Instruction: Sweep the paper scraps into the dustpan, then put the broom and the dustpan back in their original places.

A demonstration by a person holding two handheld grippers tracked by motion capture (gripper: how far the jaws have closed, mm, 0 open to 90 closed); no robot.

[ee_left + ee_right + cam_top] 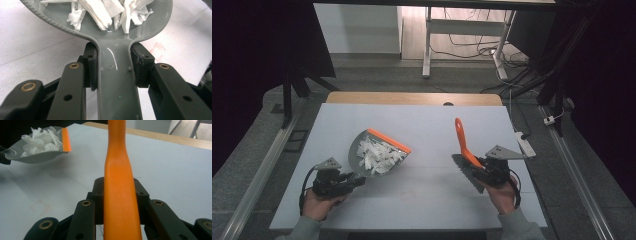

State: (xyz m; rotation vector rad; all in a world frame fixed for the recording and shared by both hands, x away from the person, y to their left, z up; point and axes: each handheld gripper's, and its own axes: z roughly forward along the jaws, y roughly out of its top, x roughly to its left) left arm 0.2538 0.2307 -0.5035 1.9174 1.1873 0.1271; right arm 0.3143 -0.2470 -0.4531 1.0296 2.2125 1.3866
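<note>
Under both grippers lies the table [422,125], a broad pale sheet with a wooden strip along its far edge, and most of it is bare between and beyond the two tools. Ahead of the left gripper [343,181] sits the dustpan [377,152], grey with an orange lip on its far side; the jaws are clamped on either side of its grey handle [117,82], right where the handle widens into the pan. In the right gripper view the pan appears lifted a little off the table, tilted back toward the hand. Inside it, heaped toward the lip, are the torn white paper scraps [379,155]. Off to the right, well apart from the pan, the right gripper [482,167] is closed around the orange handle of a brush [460,137], which points away from the hand toward the far edge, its grey bristle end close to the jaws. No scraps are visible on the table, so the sweeping looks finished and the load now has to be carried off. The next move calls for keeping the pan tipped back so nothing slides over the orange lip. There is open room to the far side and between the tools; the left gripper is near the table's front and left edges.
</note>
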